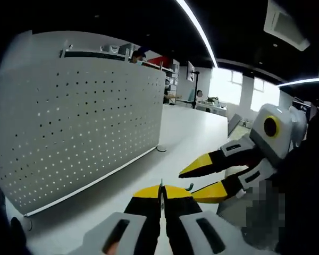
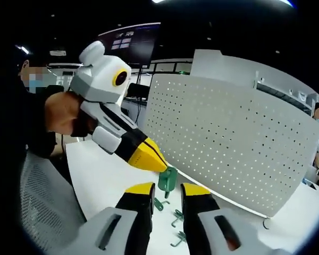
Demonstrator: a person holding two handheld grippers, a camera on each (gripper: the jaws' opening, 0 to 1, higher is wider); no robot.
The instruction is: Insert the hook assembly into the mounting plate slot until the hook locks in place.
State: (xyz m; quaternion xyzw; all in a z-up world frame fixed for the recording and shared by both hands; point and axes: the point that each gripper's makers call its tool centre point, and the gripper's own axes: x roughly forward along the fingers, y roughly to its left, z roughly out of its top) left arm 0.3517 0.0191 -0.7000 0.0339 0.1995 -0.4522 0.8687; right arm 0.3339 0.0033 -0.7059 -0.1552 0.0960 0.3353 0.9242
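Standing on the white worktop [image 2: 106, 180], one perforated white panel [image 2: 228, 154] is seen; four green hooks [image 2: 167, 179] lie beneath the parted right gripper [image 2: 167, 190]; the left gripper [image 1: 161, 192] is closed, empty.

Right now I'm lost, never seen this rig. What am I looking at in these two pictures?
There is no robot. A person holds a two-fingered gripper in each hand, and each carries a fisheye camera looking along its own fingers. The left gripper view shows the left gripper with its fingers shut. The right gripper view shows the right gripper with its fingers open, and the left one reaching in from the left. That one seems to pinch a green hook. Loose green hooks lie on the white table, in front of an upright white pegboard.
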